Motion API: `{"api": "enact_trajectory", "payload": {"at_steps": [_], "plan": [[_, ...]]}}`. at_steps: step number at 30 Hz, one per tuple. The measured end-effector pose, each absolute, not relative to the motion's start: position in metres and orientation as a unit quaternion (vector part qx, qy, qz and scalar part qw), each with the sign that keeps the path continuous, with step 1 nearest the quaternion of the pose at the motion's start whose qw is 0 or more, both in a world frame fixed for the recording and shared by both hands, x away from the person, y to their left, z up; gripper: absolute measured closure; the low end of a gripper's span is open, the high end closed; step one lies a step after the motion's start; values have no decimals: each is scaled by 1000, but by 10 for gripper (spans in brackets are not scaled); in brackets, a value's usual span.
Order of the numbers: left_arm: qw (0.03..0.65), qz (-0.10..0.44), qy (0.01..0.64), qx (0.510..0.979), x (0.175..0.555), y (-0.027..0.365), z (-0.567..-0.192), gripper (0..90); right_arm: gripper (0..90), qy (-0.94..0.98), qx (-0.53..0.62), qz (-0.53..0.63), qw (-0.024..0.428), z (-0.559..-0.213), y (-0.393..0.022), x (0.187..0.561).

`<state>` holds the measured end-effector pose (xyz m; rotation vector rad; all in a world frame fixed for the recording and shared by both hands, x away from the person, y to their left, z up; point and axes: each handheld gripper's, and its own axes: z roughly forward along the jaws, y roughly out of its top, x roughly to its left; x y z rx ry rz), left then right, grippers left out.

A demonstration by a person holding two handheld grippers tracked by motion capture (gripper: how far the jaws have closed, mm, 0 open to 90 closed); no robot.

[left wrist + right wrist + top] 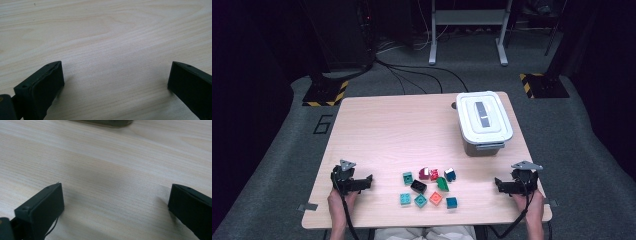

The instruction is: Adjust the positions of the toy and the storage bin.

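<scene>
My left claw (368, 181) rests low on the near left of the table (387, 125), jaws spread wide with bare wood between them. My right claw (498, 184) sits at the near right edge, just as wide, nothing in it. In both gripper views the pale grain runs under the black jaws, with soft shadows beside them.

The blocks (428, 187) lie in a loose cluster between my two claws, near the front edge and well apart from either: teal ones on the left and front, a black one in the middle, a red one, a dark red one, an orange one and green ones around it. A white-lidded bin (483, 121) stands shut at the far right of the table, beyond my right claw.

The table is light wood, matt and clean. It stands on grey carpet (277, 150) in a dim room. Black cables (412, 70) trail across the floor behind it, yellow-and-black striped plates (326, 93) sit at either far corner, and a white frame (467, 30) stands at the back.
</scene>
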<state>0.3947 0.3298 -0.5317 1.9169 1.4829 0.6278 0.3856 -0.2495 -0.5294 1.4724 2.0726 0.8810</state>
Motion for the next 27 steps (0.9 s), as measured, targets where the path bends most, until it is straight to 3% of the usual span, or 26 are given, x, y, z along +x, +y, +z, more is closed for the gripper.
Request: {"api": "enact_trajectory", "payload": {"at_steps": [27], "plan": [[314, 239, 562, 727, 395, 330, -532, 4, 0, 752, 534, 315, 225, -529, -249, 386]]}}
